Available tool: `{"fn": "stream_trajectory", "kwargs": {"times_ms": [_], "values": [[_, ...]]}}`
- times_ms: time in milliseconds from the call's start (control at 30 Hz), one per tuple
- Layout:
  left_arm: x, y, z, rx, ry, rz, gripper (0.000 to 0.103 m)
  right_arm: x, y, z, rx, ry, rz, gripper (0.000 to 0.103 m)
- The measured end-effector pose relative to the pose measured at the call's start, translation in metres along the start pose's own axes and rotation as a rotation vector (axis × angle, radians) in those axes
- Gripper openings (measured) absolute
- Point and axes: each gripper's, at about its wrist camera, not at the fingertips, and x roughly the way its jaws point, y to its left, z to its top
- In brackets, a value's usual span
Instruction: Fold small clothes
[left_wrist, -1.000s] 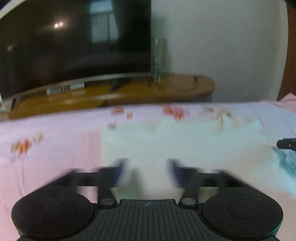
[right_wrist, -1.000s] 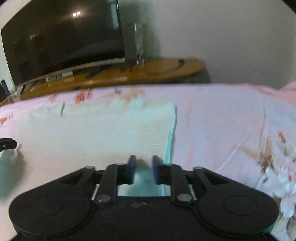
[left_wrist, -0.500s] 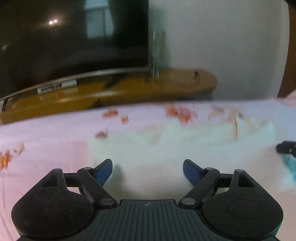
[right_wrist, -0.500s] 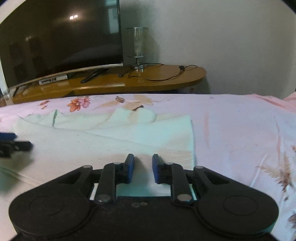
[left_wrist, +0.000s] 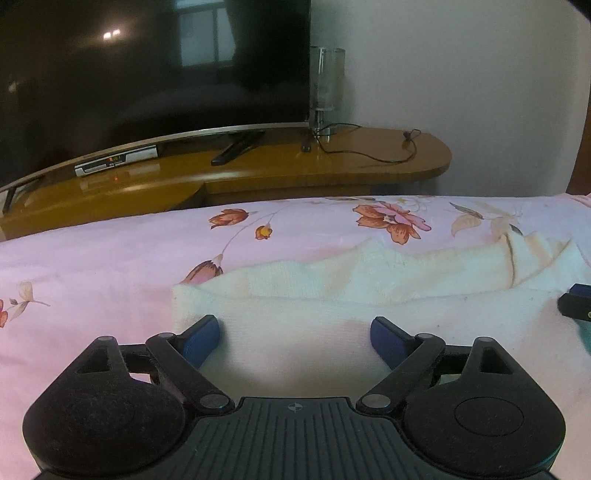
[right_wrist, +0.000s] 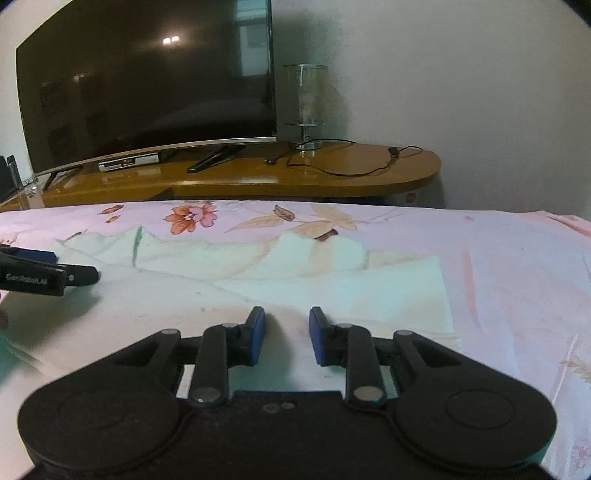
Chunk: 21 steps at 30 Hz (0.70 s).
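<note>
A white knitted garment lies spread on the pink floral bedsheet, its far edge turned over in a rumpled fold. My left gripper hovers low over the garment's left end, its jaws wide apart and still opening, with only flat cloth beneath them. My right gripper is over the garment near its right edge. Its blue pads stand a narrow gap apart, and no cloth is pinched between them. A finger of the left gripper shows at the left of the right wrist view.
Beyond the bed's far edge stands a curved wooden TV bench with a large dark television, a set-top box, a glass lamp and a trailing black cable. A pale wall is behind. Bare sheet lies right of the garment.
Both grippers have moved forward and down over the garment. The left jaws have spread from fairly close to wide apart. The right jaws have kept their narrow gap.
</note>
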Motion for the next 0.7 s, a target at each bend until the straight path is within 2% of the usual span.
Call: {"fn": "stream_trajectory", "kwargs": {"times_ms": [200, 300, 367, 433, 500, 700], "values": [[-0.030, 0.004, -0.004, -0.014, -0.029, 0.004, 0.089, -0.011, -0.019, -0.001, 0.011, 0.013, -0.091, 0.028], [-0.048, -0.010, -0.015, 0.005, -0.036, -0.015, 0.089, -0.031, -0.025, -0.002, 0.052, -0.026, -0.060, 0.031], [-0.060, -0.018, -0.024, 0.011, -0.052, -0.023, 0.089, -0.043, -0.018, -0.007, 0.026, -0.039, -0.032, 0.030], [-0.062, -0.021, -0.033, 0.007, -0.025, -0.023, 0.089, -0.048, -0.015, -0.014, 0.003, -0.029, -0.017, 0.030], [-0.062, -0.019, -0.044, 0.020, -0.026, -0.010, 0.089, -0.044, -0.016, -0.024, -0.034, 0.008, -0.047, 0.030], [-0.074, -0.014, -0.053, 0.024, -0.013, 0.009, 0.089, -0.054, -0.040, -0.028, 0.017, 0.036, -0.074, 0.033]]}}
